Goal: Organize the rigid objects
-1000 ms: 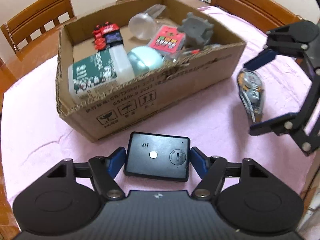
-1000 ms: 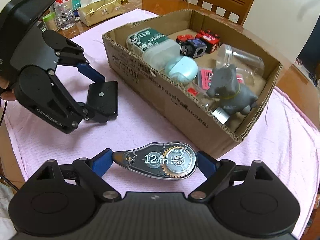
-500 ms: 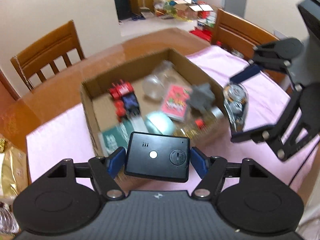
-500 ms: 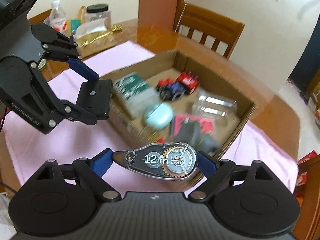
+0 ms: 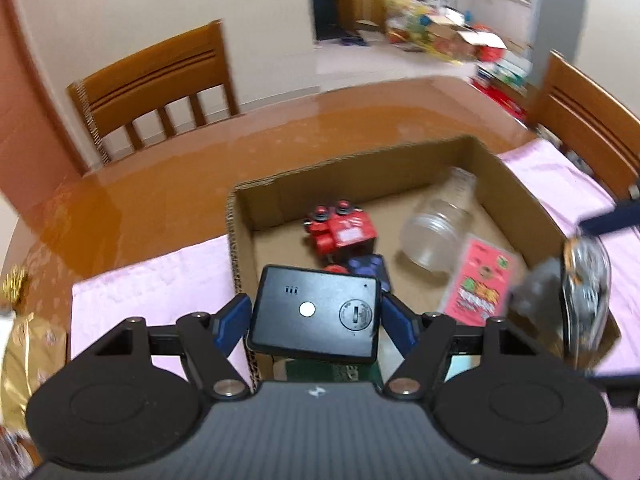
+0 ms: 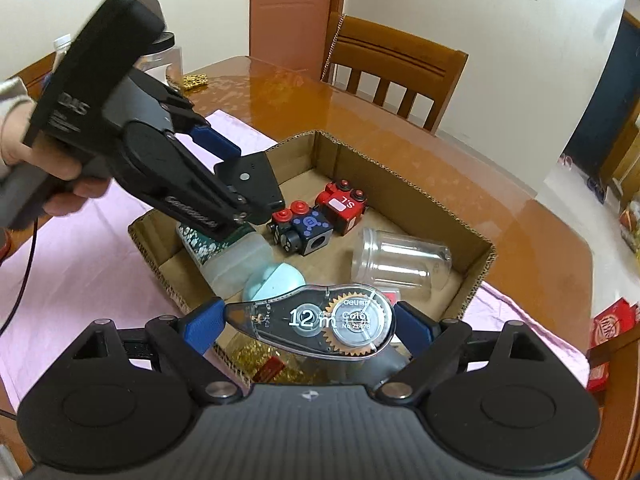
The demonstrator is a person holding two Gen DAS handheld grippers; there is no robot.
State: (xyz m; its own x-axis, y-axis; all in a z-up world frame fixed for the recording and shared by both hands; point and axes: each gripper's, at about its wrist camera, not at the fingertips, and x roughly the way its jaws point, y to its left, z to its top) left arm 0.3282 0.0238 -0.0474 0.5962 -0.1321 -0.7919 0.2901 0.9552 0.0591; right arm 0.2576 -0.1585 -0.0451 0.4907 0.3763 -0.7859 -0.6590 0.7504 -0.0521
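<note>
My left gripper (image 5: 314, 314) is shut on a flat black device (image 5: 316, 312) and holds it above the near left part of the open cardboard box (image 5: 516, 192). The same gripper and device (image 6: 250, 184) show in the right wrist view over the box (image 6: 400, 184). My right gripper (image 6: 308, 324) is shut on a clear correction tape dispenser (image 6: 320, 320), held above the box's near edge; the dispenser also shows in the left wrist view (image 5: 584, 280).
In the box lie red and blue toy blocks (image 6: 316, 216), a clear plastic jar (image 6: 400, 256), a pale green round case (image 6: 276, 284), a green-labelled bottle (image 6: 224, 248) and a pink packet (image 5: 480, 284). Pink cloth (image 5: 152, 280) covers the brown table (image 6: 360, 116). Wooden chairs (image 6: 392, 68) stand around.
Both grippers have lifted their objects off the pink cloth and carried them up and over the box. Neither grip has changed.
</note>
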